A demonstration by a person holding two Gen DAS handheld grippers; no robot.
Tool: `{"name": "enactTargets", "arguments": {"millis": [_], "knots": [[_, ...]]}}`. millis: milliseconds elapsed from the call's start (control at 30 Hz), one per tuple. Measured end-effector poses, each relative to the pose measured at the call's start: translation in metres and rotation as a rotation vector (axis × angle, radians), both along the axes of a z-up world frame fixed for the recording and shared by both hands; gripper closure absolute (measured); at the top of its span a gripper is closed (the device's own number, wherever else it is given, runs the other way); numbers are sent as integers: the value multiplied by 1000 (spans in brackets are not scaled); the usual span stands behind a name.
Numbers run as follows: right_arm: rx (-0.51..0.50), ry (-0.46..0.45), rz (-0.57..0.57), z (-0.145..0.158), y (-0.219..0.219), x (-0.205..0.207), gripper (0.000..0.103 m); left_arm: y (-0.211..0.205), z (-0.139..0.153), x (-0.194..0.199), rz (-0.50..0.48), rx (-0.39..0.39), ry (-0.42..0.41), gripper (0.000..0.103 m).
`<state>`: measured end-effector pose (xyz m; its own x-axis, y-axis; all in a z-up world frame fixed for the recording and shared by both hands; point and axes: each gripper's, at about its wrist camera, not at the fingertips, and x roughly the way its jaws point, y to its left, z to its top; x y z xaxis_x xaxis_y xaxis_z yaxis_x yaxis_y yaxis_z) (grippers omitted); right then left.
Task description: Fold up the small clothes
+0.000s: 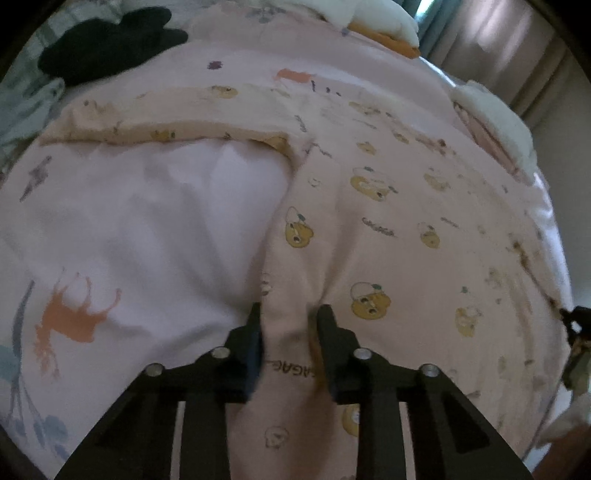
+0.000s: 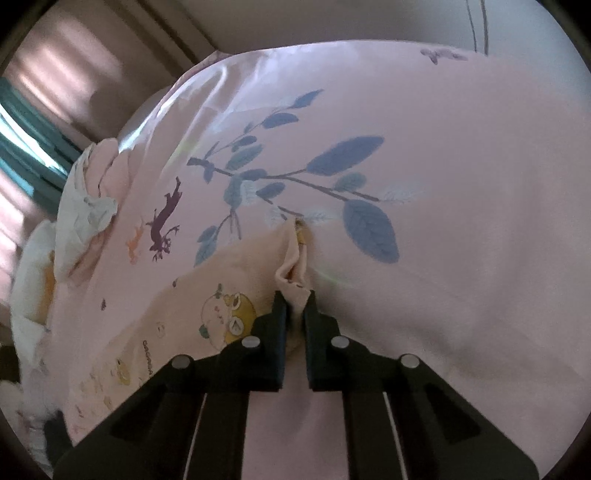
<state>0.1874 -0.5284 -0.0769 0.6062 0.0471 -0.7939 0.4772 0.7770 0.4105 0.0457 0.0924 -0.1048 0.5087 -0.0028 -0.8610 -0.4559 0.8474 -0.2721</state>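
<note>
Two grippers are down on a bed with a pink bedsheet [image 2: 461,155] that has blue leaves and little animals printed on it. A small pink garment with bear faces [image 1: 369,206] lies spread flat on the sheet.

The left gripper [image 1: 290,317] has a fold of the garment bunched up between its two black fingers, and they pinch it. This is at the near edge of the cloth, with one long part of the garment stretching away to the far left.

The right gripper [image 2: 295,301] is clenched tight on a corner of the same garment. The cloth puckers up just past its tips, and a big bear face sits just to the left of them.

Far off on the left lies a black cloth [image 1: 110,40]. White and orange clothes [image 1: 388,26] sit at the far edge of the bed, near a curtain [image 1: 517,40].
</note>
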Motion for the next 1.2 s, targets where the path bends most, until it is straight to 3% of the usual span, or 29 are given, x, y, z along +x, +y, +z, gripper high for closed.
{"name": "enactTargets", "arguments": {"millis": [100,200,367,467,567,800,1033,1200], "knots": [[-13,-27,56,19,13,2,95,14,-3,-3,14,-100,-19,83],[-40,-66,117,46,33,6,95,19,-5,-8,9,-117,-19,89],[-15,-151,230,91,84,8,95,5,-5,-15,-36,-17,-36,92],[-47,-176,322,109,131,8,95,-1,-9,-26,-52,36,-103,93],[-67,-187,400,118,176,8,95,7,-12,-26,-54,-9,-133,93],[-70,-166,506,115,262,13,95,32,-21,-33,-63,-196,-179,94],[-57,-119,618,87,353,18,95,37,-22,-39,-79,-247,-200,95],[-74,-76,701,63,418,20,95,38,-22,-40,-106,-229,-206,95]]}}
